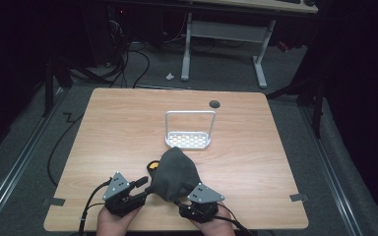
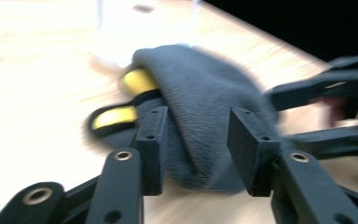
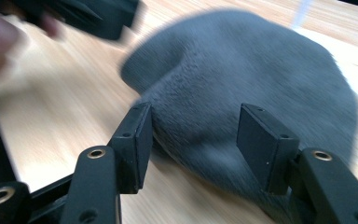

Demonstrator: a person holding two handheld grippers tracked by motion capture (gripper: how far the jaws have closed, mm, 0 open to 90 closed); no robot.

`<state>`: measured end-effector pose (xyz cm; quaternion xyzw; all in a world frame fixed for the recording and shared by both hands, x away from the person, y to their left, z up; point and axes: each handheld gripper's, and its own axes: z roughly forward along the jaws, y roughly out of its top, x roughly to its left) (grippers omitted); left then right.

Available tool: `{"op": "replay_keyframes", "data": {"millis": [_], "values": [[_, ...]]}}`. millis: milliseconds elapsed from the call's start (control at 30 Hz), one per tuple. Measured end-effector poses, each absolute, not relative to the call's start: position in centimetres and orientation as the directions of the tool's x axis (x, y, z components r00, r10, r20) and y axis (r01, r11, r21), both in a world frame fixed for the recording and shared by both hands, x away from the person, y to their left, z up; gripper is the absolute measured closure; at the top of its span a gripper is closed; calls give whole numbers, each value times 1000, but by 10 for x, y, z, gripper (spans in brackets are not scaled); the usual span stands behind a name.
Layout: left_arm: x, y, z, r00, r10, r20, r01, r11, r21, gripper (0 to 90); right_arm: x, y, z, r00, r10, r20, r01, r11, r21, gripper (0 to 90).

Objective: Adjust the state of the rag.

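Both grippers, left gripper [image 1: 140, 186] and right gripper [image 1: 186, 200], are hovering with fingers spread around the grey cloth [image 1: 176, 173]; both should probably close evenly on its edge.

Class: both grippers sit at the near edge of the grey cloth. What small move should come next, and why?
Probably close both grippers on the grey cloth. The left gripper and right gripper each have open fingers straddling the cloth's near edge, so nothing is gripped yet. A yellow and black thing lies partly under the cloth.
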<state>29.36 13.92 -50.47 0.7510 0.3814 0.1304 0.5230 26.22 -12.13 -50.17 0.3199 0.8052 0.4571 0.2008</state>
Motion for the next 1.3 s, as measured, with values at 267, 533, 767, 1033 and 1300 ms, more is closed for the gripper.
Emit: {"op": "replay_keyframes", "data": {"millis": [267,533,767,1033,1300], "values": [[302,135,-513,679,695,-238,472,-164,866,620,266,-119,-505,-673,726,-142,322,459,828,900],[293,98,-519,783,546,-298,482,-230,845,641,262,-140,-488,-663,749,-22,348,333,876,567],[285,96,-517,789,562,-247,448,-252,858,643,264,-130,-506,-666,743,-66,371,406,835,786],[304,110,-521,711,679,-181,464,-261,846,650,261,-145,-500,-632,771,-81,370,392,842,830],[313,90,-533,727,678,-111,500,-411,762,772,262,-169,-502,-579,804,-135,380,412,828,819]]}}
